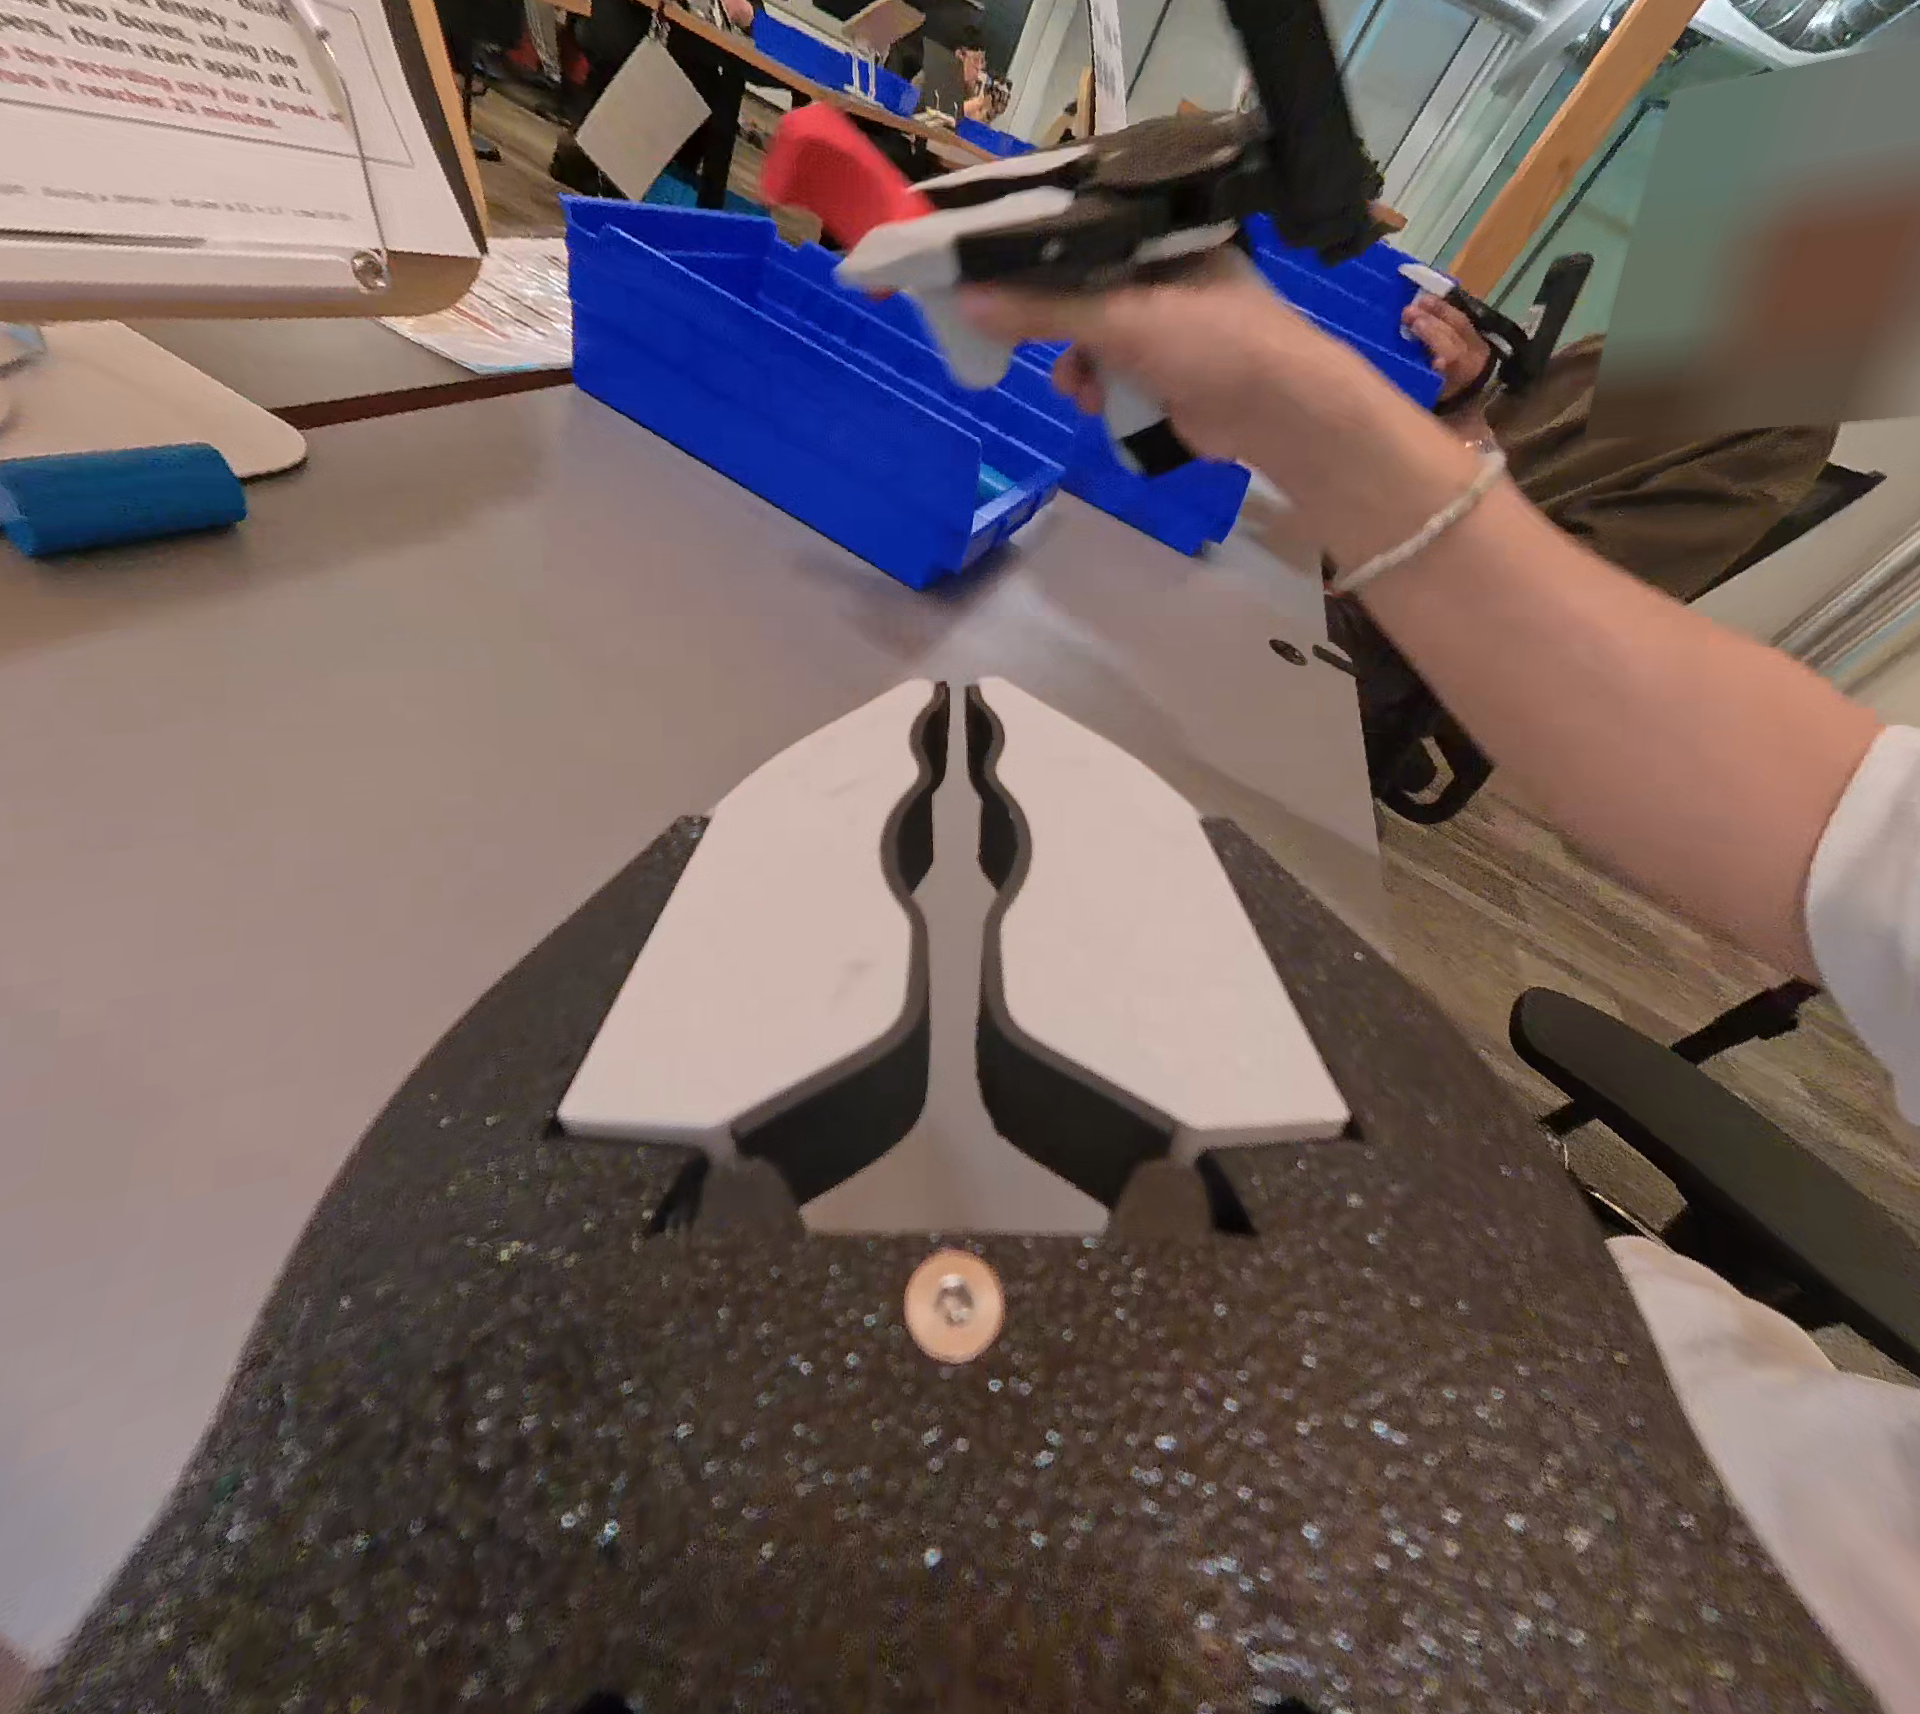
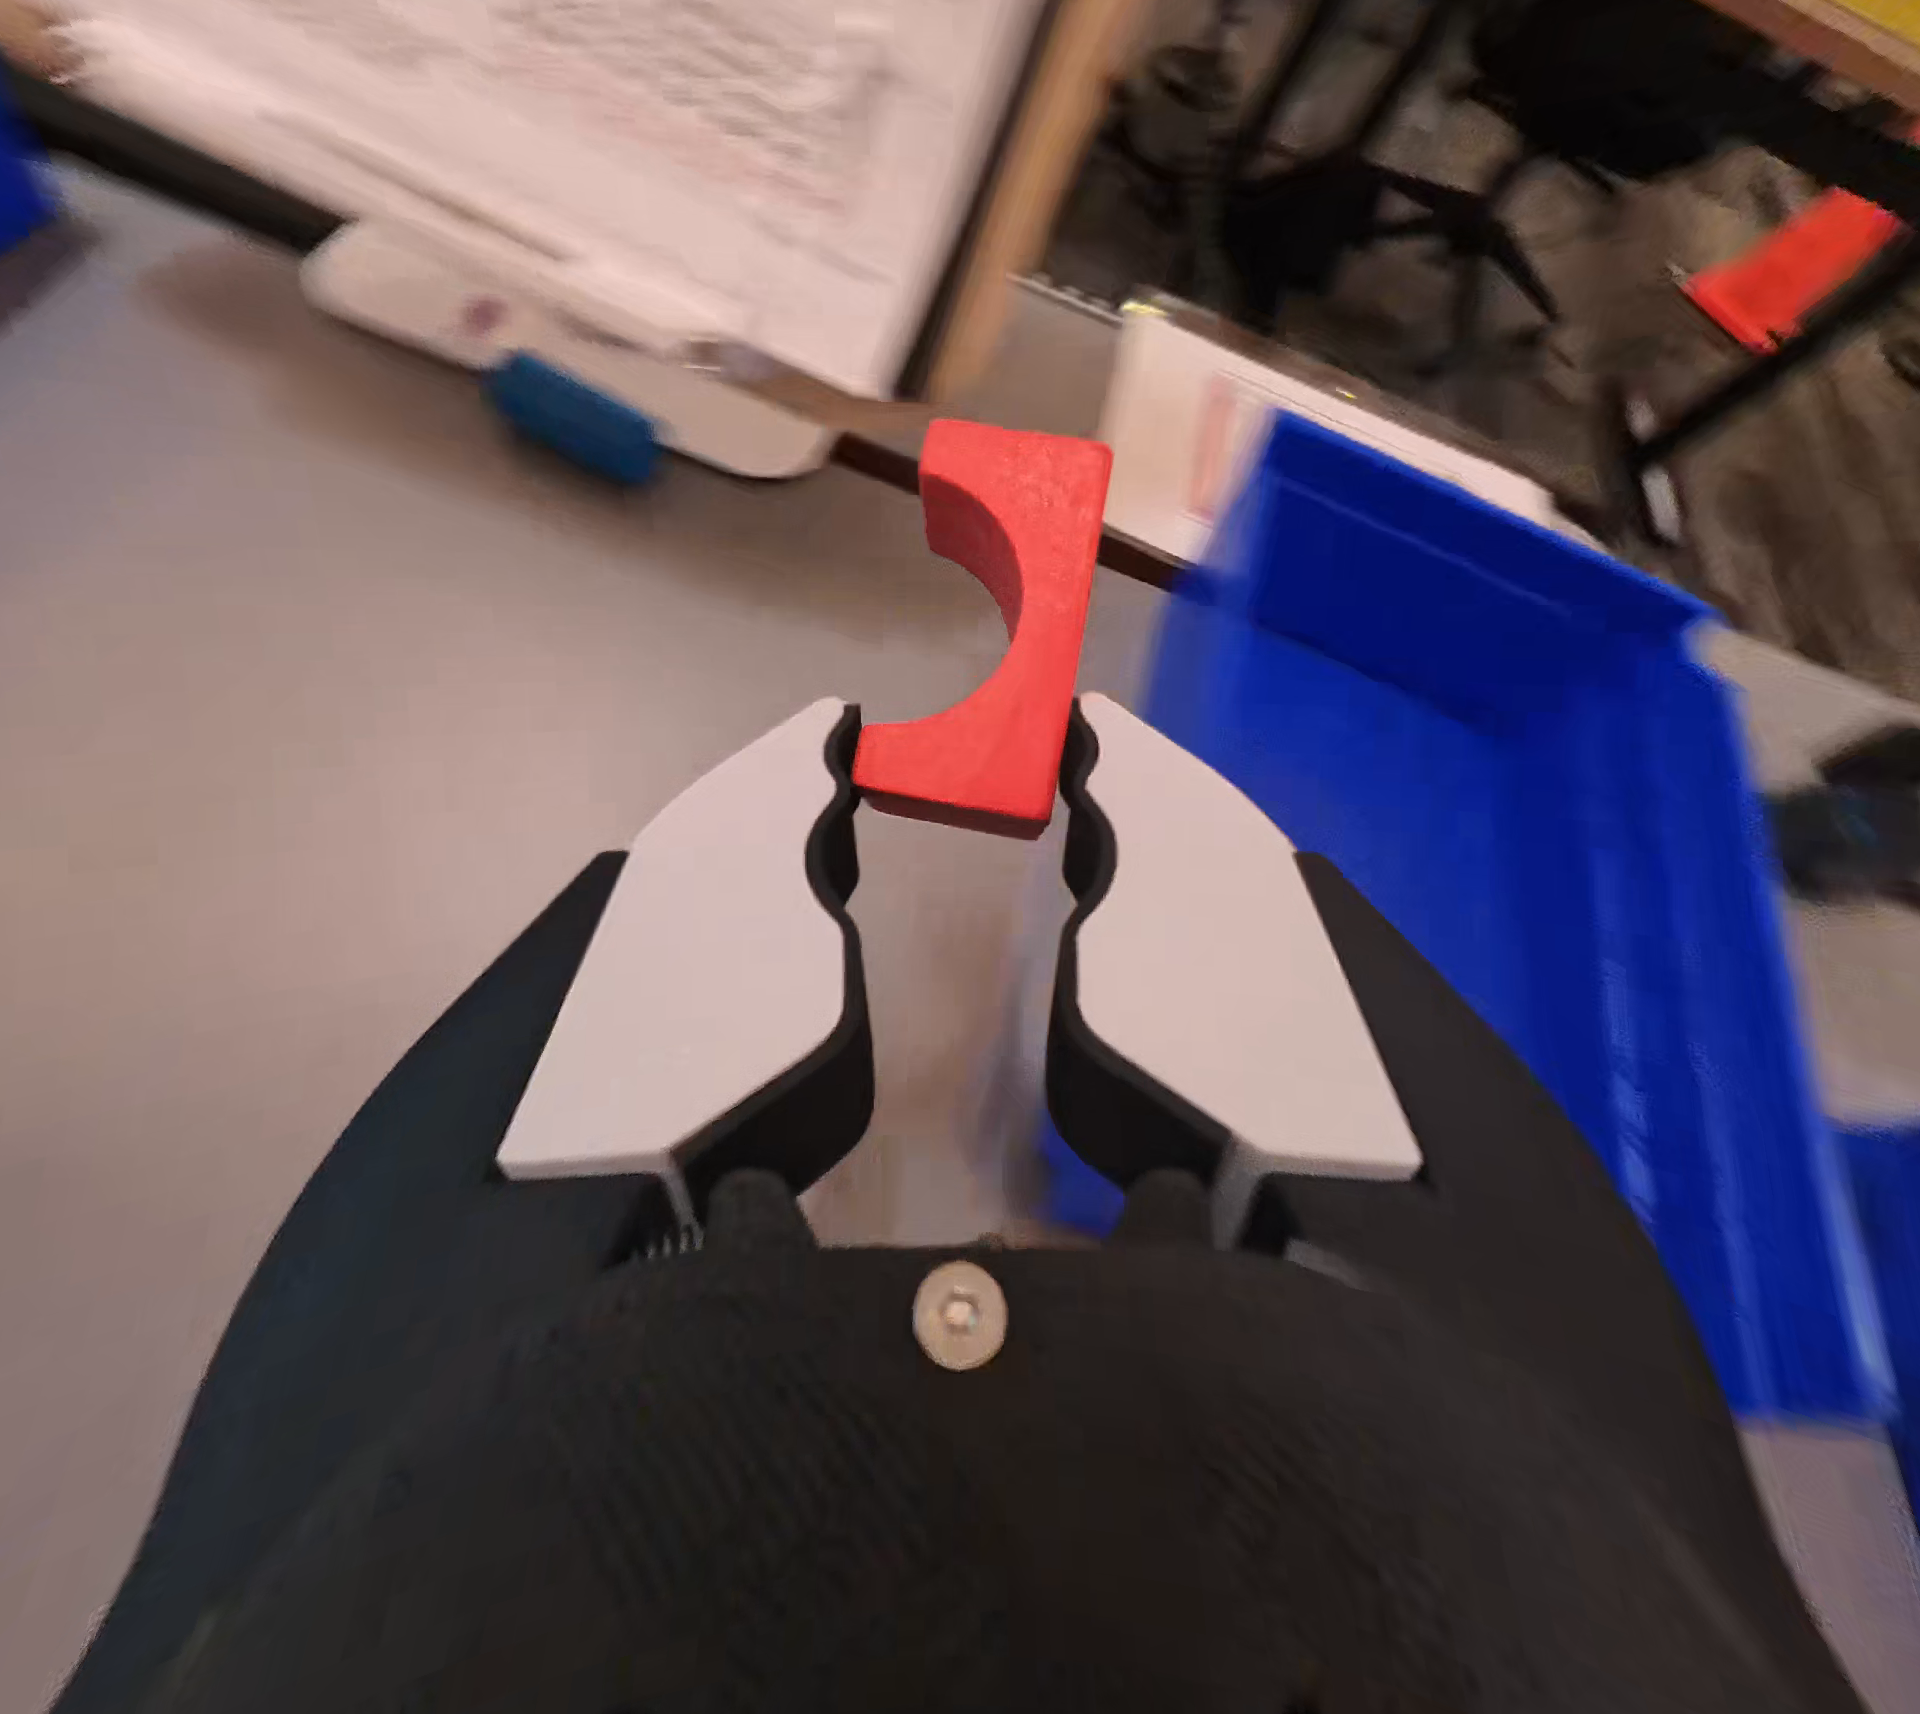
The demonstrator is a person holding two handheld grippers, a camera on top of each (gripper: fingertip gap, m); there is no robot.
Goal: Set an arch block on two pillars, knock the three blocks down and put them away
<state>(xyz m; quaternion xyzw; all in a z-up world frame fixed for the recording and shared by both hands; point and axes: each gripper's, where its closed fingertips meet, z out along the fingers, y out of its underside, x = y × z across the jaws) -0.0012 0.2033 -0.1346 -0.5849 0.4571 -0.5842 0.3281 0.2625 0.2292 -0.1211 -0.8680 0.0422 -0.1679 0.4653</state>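
My right gripper [image 2: 961, 729] is shut on a red arch-shaped block [image 2: 1023, 615] and holds it in the air above the grey table [image 2: 312, 729], left of a blue bin [image 2: 1507, 833]. In the left wrist view the right gripper [image 1: 883, 262] shows, blurred, with the red arch block [image 1: 831, 173] at its tip, held by a hand above the two blue bins [image 1: 790, 386]. My left gripper [image 1: 958, 690] is shut and empty, low over the grey table [image 1: 416, 729]. A blue block [image 1: 120, 497] lies at the far left by a stand's base.
A white sheet on a stand [image 1: 187, 33] rises at the back left, its base [image 2: 561, 334] beside the blue block [image 2: 577, 417]. The table's right edge [image 1: 1351, 729] drops to a black chair [image 1: 1714, 1145]. People and other tables show beyond. My right fingertips sit around 25 centimetres from my left ones.
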